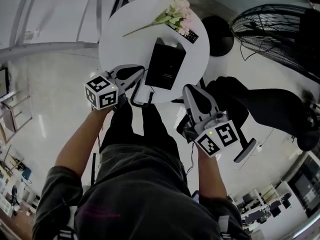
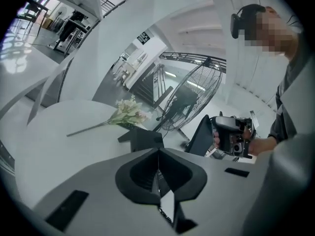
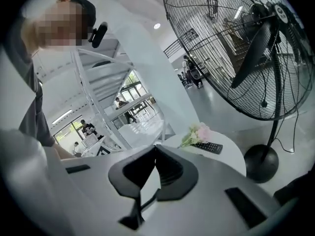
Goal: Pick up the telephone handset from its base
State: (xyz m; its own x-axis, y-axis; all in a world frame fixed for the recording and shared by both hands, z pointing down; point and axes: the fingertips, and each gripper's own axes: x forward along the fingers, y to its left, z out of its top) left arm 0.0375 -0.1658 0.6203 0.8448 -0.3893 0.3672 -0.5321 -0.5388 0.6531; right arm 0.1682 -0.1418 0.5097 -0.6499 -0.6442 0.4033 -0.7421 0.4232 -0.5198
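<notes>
The black telephone (image 1: 166, 66) lies in the middle of a round white table (image 1: 120, 44), its coiled cord (image 1: 142, 98) looping over the near edge. I cannot make out the handset separately from the base. My left gripper (image 1: 143, 74) hovers at the table's near left edge, just left of the phone, jaws shut and empty. In the left gripper view (image 2: 158, 152) the telephone (image 2: 140, 137) sits just beyond the closed tips. My right gripper (image 1: 187, 89) is off the table's near right edge, shut with nothing in it. In the right gripper view (image 3: 156, 149) the phone is hidden behind the jaws.
A bunch of pale flowers (image 1: 176, 10) and a black remote control (image 1: 188, 33) lie on the far side of the table. A large standing fan (image 1: 272, 26) with a round base (image 1: 218, 34) stands to the right. A black seat (image 1: 272, 106) is at right.
</notes>
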